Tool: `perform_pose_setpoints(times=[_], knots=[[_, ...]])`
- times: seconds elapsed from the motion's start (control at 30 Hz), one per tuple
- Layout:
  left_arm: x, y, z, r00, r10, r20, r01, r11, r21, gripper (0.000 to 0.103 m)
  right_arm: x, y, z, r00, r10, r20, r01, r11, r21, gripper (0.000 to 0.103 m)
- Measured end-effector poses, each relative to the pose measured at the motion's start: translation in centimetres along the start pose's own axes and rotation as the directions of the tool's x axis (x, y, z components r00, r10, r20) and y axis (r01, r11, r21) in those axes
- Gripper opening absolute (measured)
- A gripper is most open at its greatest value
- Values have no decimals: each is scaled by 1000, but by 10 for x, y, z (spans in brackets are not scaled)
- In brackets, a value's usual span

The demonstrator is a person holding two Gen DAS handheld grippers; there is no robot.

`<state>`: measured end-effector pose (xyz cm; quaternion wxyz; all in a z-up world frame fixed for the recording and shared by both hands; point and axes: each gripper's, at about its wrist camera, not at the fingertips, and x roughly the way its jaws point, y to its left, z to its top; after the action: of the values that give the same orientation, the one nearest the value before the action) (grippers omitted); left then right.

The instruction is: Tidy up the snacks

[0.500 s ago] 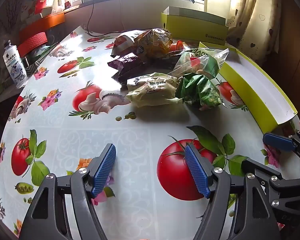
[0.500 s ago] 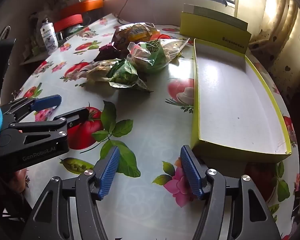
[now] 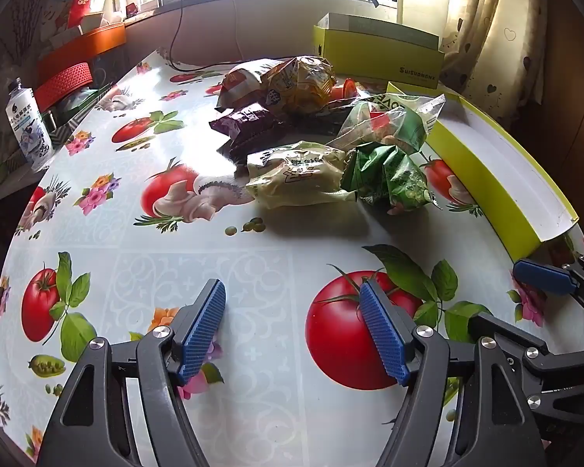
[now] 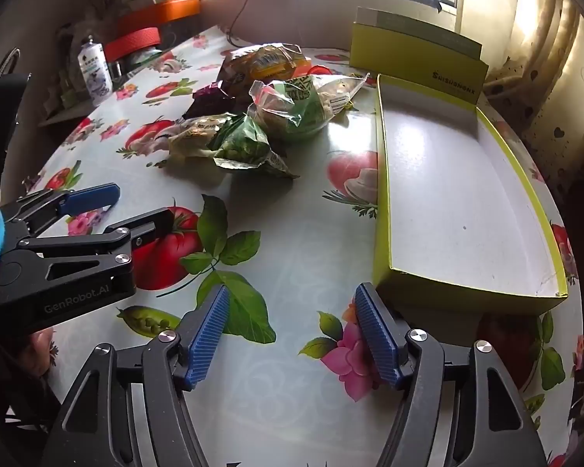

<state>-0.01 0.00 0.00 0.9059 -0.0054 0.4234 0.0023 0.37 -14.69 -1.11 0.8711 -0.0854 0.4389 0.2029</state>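
Observation:
Several snack bags lie piled mid-table: a pale green pack (image 3: 299, 179), a dark green pack (image 3: 393, 179), a clear-and-green bag (image 3: 385, 124), a purple pack (image 3: 249, 124) and a yellow bag (image 3: 303, 81). The pile also shows in the right wrist view (image 4: 268, 116). An empty yellow-green box (image 4: 459, 194) lies to its right. My left gripper (image 3: 292, 330) is open and empty, low over the tablecloth, well short of the pile. My right gripper (image 4: 290, 334) is open and empty beside the box's near corner.
A second yellow-green box (image 3: 381, 54) stands behind the pile. A spray can (image 3: 27, 124) and orange and red containers (image 3: 74, 62) sit at the table's left edge. A cable (image 3: 198, 62) trails at the back. The right gripper's fingers (image 3: 545, 280) show at the left view's right edge.

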Motion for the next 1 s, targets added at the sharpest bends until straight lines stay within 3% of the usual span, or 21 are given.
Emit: perform_pose_setpoints(times=[1.0], knots=[[0,0,0,1000,-1,-1,1,1000,0,72,2,3,1,1000,-1,-3,1,1000,-1,73]])
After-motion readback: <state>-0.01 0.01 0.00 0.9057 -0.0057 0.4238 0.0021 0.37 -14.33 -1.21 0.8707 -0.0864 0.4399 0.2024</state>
